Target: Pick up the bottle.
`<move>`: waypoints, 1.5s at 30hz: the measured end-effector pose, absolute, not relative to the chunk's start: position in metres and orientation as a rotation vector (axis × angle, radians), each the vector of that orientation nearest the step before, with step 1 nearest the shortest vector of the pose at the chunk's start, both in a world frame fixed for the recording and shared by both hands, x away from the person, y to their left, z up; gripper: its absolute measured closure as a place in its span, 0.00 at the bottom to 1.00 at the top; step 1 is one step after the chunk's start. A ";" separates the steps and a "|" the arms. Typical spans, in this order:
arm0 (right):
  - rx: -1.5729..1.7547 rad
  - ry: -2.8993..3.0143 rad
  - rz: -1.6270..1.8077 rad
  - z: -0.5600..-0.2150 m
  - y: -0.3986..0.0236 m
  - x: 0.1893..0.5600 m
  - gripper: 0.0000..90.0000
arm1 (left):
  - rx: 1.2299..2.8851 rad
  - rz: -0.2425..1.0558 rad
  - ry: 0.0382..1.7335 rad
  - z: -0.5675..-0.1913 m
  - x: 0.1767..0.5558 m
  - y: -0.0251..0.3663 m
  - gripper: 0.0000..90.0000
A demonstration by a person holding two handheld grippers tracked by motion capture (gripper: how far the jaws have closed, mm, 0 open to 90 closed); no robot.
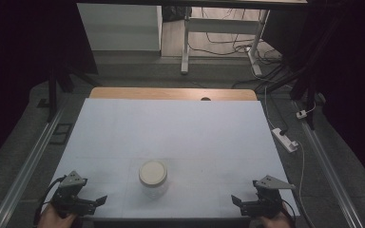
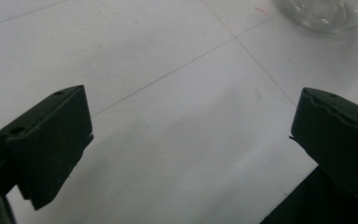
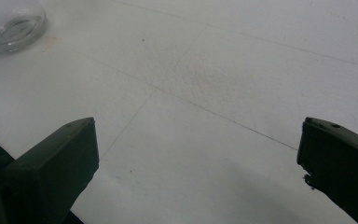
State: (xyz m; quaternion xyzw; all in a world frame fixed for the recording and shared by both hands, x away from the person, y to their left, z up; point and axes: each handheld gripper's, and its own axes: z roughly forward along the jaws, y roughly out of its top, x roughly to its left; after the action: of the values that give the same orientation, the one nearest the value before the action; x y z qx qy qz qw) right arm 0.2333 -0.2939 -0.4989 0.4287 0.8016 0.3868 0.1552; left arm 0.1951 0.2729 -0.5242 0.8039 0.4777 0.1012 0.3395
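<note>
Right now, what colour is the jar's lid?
Cream-white; the lid shows best in the high view.

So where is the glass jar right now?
In the high view the glass jar stands on the white table near its front edge, between the left tool and right tool, touching neither.

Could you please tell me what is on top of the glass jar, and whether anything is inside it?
A round cream lid sits on the clear glass jar. The lid hides most of the interior; its contents cannot be told.
</note>
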 end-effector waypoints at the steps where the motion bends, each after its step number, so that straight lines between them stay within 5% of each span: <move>1: 1.227 2.301 1.103 -0.499 -0.294 0.233 0.00 | 2.094 0.256 1.239 -0.524 0.195 0.273 0.00; 45: 1.208 2.319 1.098 -0.499 -0.292 0.234 0.00 | 2.097 0.204 0.876 -0.518 0.218 0.238 0.00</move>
State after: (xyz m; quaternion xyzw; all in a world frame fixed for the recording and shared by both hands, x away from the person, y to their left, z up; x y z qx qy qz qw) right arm 0.2340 -0.2922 -0.4992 0.4210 0.8082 0.3827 0.1520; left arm 0.2178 0.2377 -0.5179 0.8355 0.3491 0.0812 0.4166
